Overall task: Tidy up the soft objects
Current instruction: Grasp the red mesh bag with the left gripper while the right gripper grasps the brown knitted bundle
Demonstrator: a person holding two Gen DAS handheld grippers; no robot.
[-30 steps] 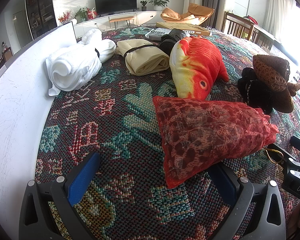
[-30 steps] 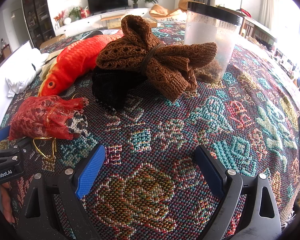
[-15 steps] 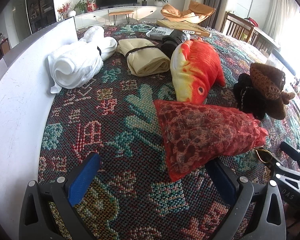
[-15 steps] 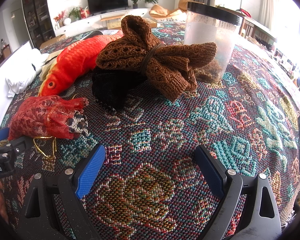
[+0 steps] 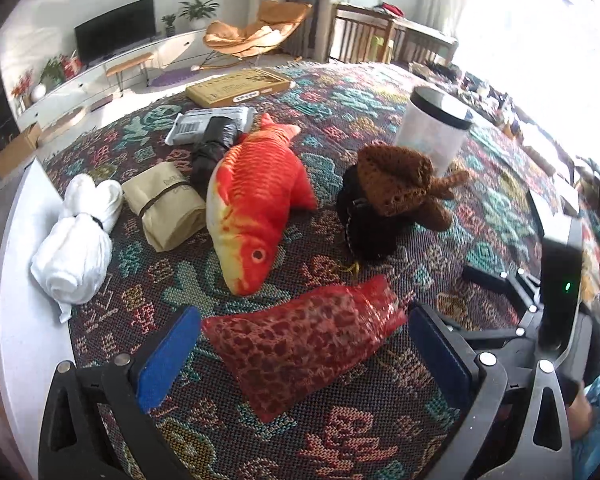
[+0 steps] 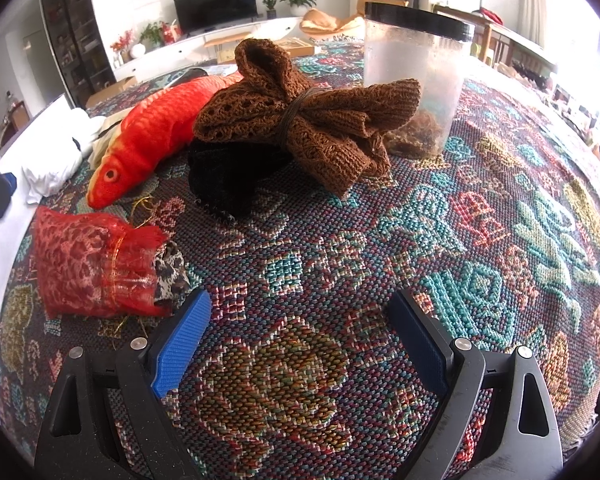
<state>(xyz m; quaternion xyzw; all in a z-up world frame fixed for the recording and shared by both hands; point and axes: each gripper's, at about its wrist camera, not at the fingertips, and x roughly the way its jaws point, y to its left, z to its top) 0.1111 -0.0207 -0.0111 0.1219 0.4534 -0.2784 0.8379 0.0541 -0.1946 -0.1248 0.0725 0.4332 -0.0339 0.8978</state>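
Observation:
A red mesh bag [image 5: 304, 352] lies on the patterned tablecloth [image 5: 380, 436] between the fingers of my left gripper [image 5: 302, 320], which is open with its pads clear of the bag. Beyond it lie an orange fish plush [image 5: 256, 208], a brown knit bundle [image 5: 400, 184] on black fabric [image 5: 364, 224], a white towel roll [image 5: 76, 248] and a beige bundle [image 5: 168, 208]. My right gripper [image 6: 300, 308] hovers over bare cloth; its wide jaws are closing with nothing between them. The red mesh bag [image 6: 96, 264] lies to its left, the brown knit bundle [image 6: 300, 120] ahead.
A clear jar with a black lid [image 6: 416, 76] stands behind the knit bundle. A flat cardboard box [image 5: 236, 88] and a grey parcel [image 5: 208, 124] lie at the far side. The white table edge [image 5: 24, 320] runs along the left. A person's hand shows at lower right.
My left gripper has risen and rolled, so its view now takes in the jar and more of the table. Its body has left the right wrist view's lower left corner. The right gripper has hardly moved.

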